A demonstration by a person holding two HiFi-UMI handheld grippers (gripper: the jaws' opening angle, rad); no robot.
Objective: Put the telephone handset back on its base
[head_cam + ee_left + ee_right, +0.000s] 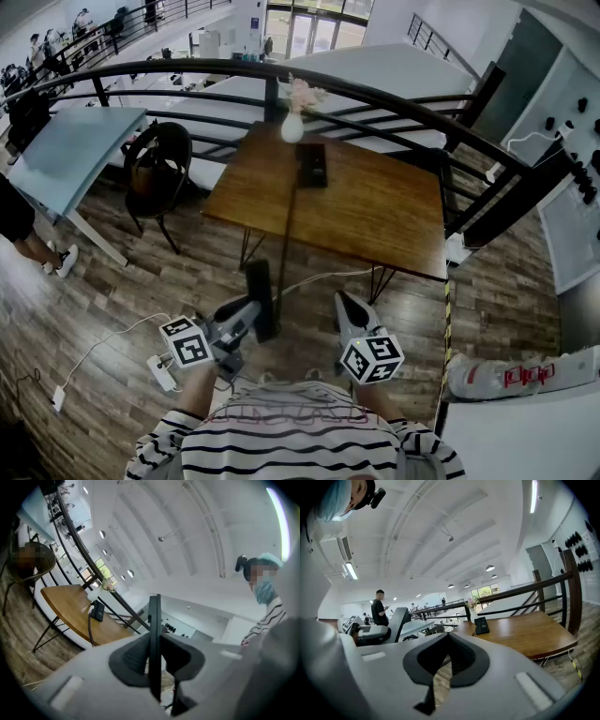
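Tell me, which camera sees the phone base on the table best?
The head view: it looks down on the whole base, beside the vase. The right gripper view shows the base small, from the side; the left gripper view, small and tilted.

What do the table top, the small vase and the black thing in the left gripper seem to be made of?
Table top: wood or veneer, brown, grain streaks, soft sheen.
Vase: smooth white, probably ceramic, perhaps glass.
Handset clamped in the left gripper: flat matte black, most likely plastic.
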